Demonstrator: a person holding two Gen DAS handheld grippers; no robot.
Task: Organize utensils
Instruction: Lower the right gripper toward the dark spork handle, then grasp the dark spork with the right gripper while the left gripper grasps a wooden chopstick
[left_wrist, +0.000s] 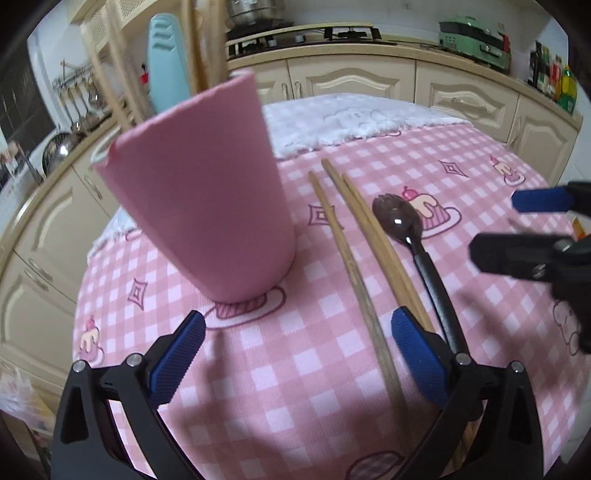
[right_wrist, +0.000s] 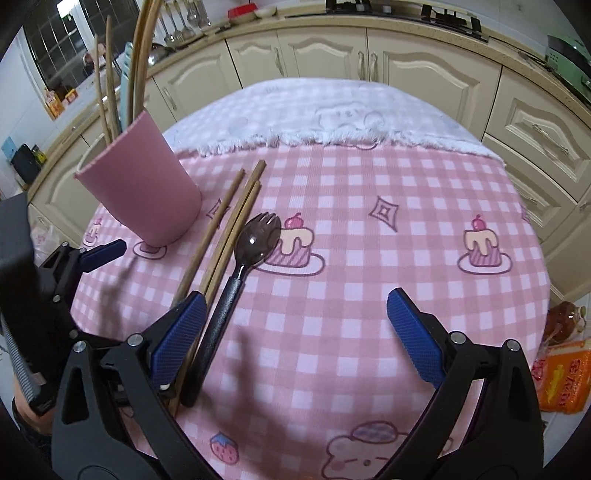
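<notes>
Fingers (right_wrist: 183, 341) ribbed blue, spread beside glossy black spork (right_wrist: 236, 273).

Both cameras sit low over the near edge of the tabletop (left_wrist: 480, 155), each looking forward along its own 2 fingers toward the far edge and the cabinets (right_wrist: 325, 59) behind it.

The left wrist view stands close to the pink cup (left_wrist: 199, 192), which fills its upper left, with the chopsticks (left_wrist: 354, 251) and black spork (left_wrist: 413, 236) to its right.

The right wrist view stands further right and further back, taking in more of the tabletop; the cup (right_wrist: 147, 192), chopsticks (right_wrist: 229, 229) and spork (right_wrist: 243, 266) lie on its left.

Both share these 3 things, and each catches the other gripper: the right gripper (left_wrist: 524, 229) at the right edge of the left view, the left gripper (right_wrist: 96, 254) at the left edge of the right view.
</notes>
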